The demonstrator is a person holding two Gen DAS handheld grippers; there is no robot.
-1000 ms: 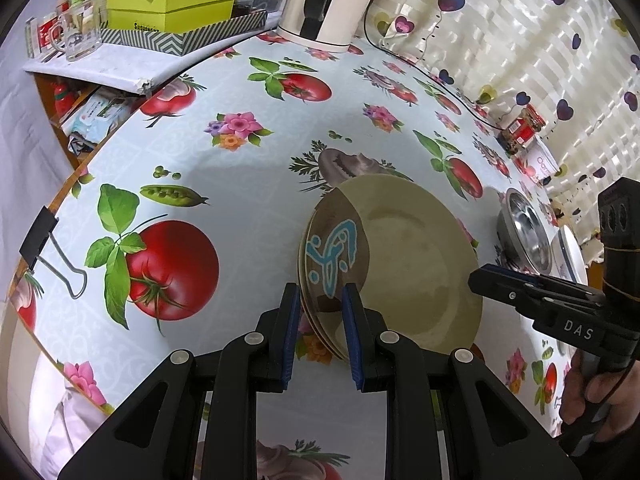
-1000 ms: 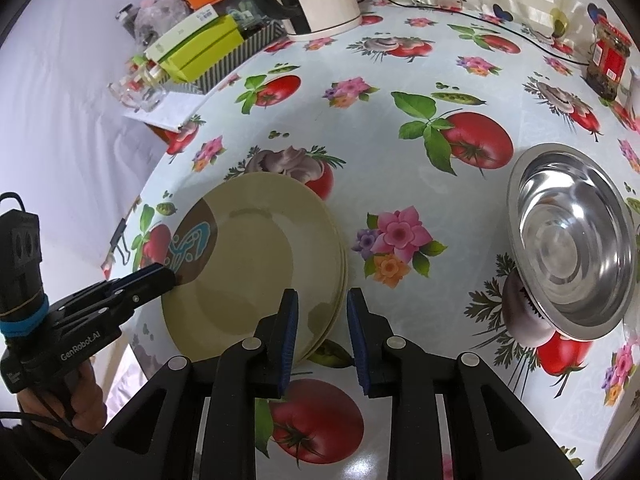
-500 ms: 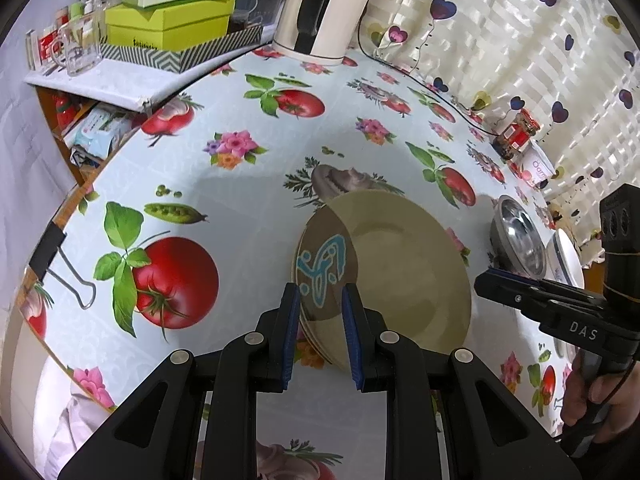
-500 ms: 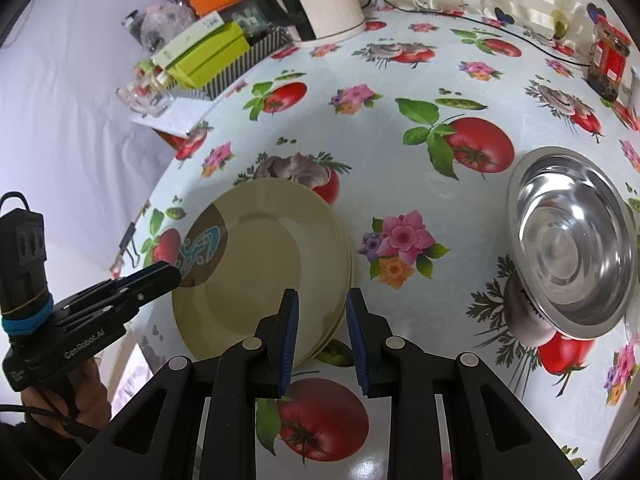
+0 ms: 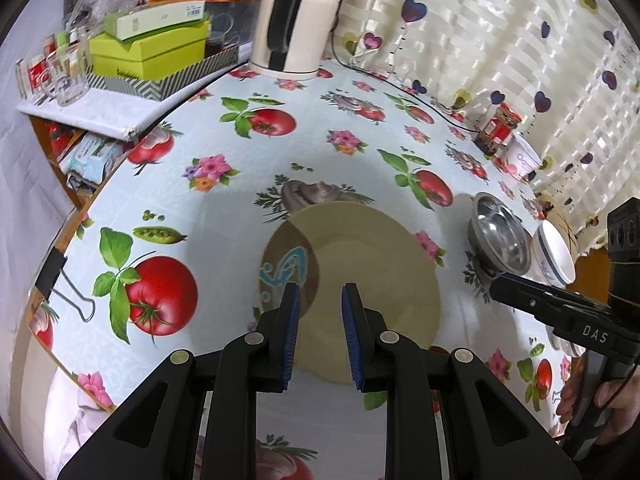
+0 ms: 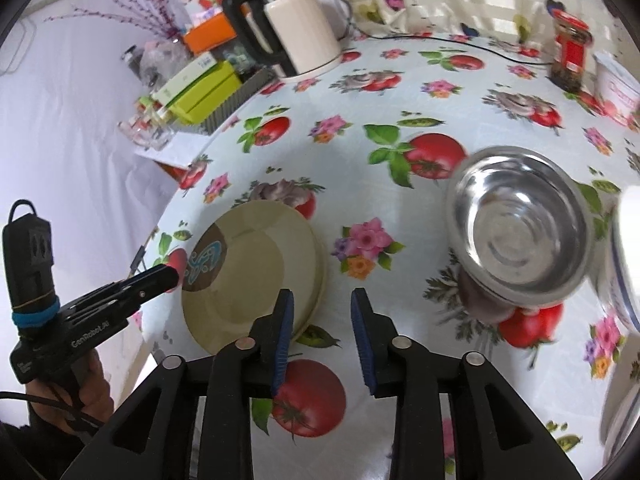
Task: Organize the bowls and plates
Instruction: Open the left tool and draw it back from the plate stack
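Risk entry: plate stack (image 6: 256, 276) flat on tablecloth (image 5: 224, 208), steel bowl (image 6: 516, 232) near its right; left gripper (image 5: 318, 330) spread, empty above stack; right gripper (image 6: 322, 338) opening, empty, clear of rim; likely hazards: clipped rim, skidding stack, knocked bowl.

Bright, even daylight, apparently from behind the striped curtain (image 5: 500, 52), which glows and nearly washes out. Soft grey shadows fall on the tablecloth (image 5: 224, 216) near the plates (image 5: 360, 272). Left wrist view sharp throughout. Right wrist view motion-blurred: steel bowl (image 6: 516, 232) smeared with streaky glare, white bowl (image 6: 624, 264) at the right edge blown out, jar (image 6: 570, 56) soft. Small glare spot on the tablecloth at the bottom of the right view. Strong fisheye bending; black vignette in all corners.
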